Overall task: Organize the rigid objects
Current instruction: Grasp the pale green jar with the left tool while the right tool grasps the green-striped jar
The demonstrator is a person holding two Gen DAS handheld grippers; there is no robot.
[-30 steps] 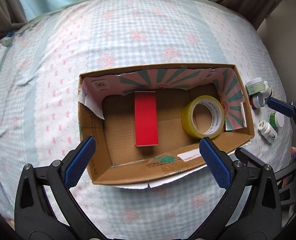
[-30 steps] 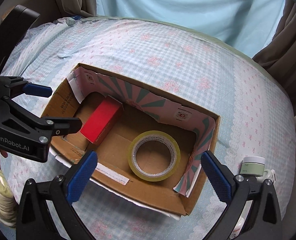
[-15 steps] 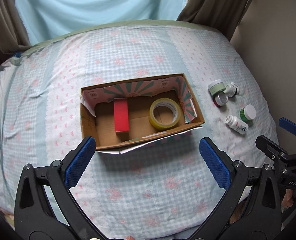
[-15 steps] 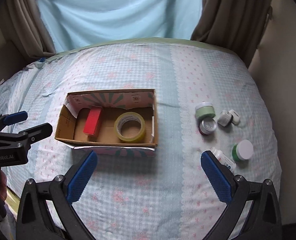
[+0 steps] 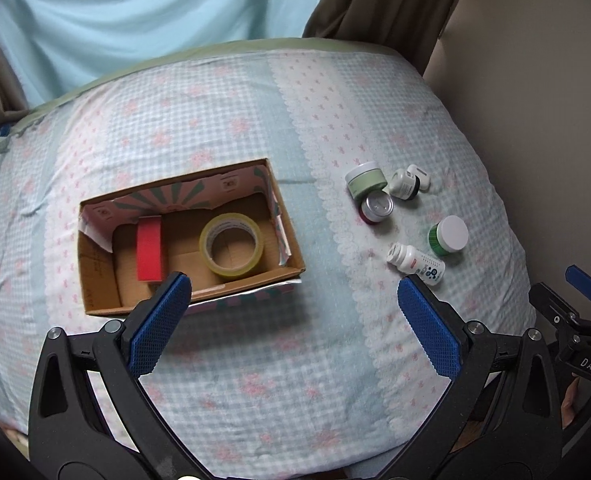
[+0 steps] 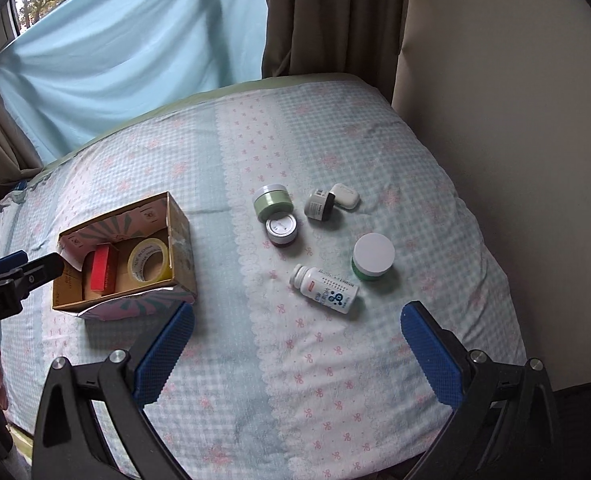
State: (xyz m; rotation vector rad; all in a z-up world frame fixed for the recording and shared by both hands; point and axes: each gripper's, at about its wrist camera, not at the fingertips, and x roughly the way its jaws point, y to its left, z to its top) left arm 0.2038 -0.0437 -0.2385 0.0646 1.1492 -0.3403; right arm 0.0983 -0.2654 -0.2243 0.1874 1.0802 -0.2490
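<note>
- Currently the left gripper (image 5: pixel 294 322) hangs above the near part of the bed (image 5: pixel 255 380), its 2 blue pads spread wide with nothing between them.
- Likewise the right gripper (image 6: pixel 297 346) is held over the bed's near right side, jaws wide apart and empty.
- On the left of the bed sits an open cardboard box (image 5: pixel 95 276) with patterned paper lining its walls.
- Inside the box, a red box (image 5: pixel 149 249) lies flat on the left, and a roll of yellow tape (image 5: pixel 231 245) lies flat on the right, just beside it.
- Well to the right of the box, 6 small containers are grouped on the bedspread.
- Farthest is a pale green jar (image 6: pixel 272 201), with a silver-lidded jar (image 6: pixel 282 231) just in front, close enough that I cannot tell whether they touch.
- To their right, a small black-and-white jar (image 6: pixel 320 204) lies tipped against a white case (image 6: pixel 345 196).
- Nearer, a green jar with a white lid (image 6: pixel 373 256) stands upright.
- Just left of it, a white pill bottle (image 6: pixel 324 289) lies on its side, cap pointing left, the closest container to the right gripper.
</note>
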